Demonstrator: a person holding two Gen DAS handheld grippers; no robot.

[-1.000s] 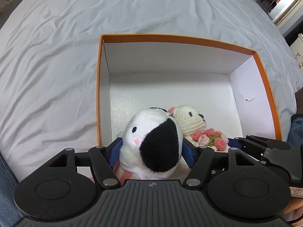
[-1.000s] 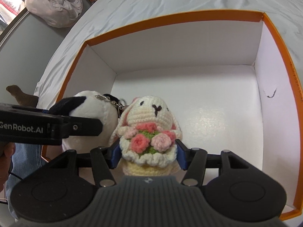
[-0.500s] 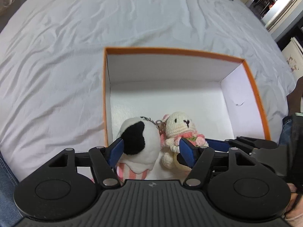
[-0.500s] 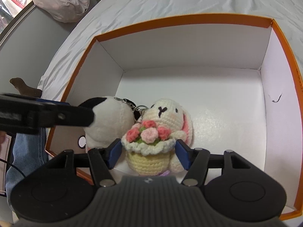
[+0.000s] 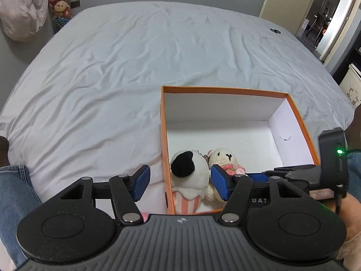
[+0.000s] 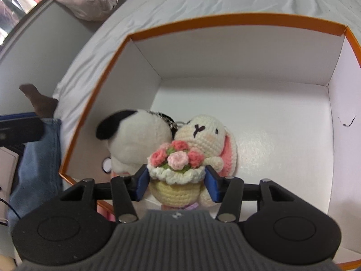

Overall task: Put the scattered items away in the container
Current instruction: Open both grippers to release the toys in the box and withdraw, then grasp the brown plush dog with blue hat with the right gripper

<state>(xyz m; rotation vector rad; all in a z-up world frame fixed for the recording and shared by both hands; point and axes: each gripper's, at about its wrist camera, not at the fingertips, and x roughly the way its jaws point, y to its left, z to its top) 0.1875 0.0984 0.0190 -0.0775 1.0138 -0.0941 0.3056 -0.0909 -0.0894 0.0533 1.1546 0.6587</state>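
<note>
Orange-rimmed white box (image 5: 227, 89); black-white plush (image 6: 137, 135); cream bunny (image 6: 207, 133).

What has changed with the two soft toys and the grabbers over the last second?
The left gripper let go of the black-and-white plush and pulled back and up; its jaws are closing empty. The right gripper's jaws are closing around the bunny. Both toys stayed in the orange box.

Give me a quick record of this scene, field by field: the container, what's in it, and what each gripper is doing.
container: orange box, white inside, on a bed
contents: black-and-white plush and crocheted bunny, side by side, touching, in the near left corner
bunny detail: holds a flower basket
left gripper: above the box's near left wall, jaws closing, nothing gripped
right gripper: jaws closing either side of the flower basket; contact unclear
still on the bed: one small dark item, too small to identify
</note>
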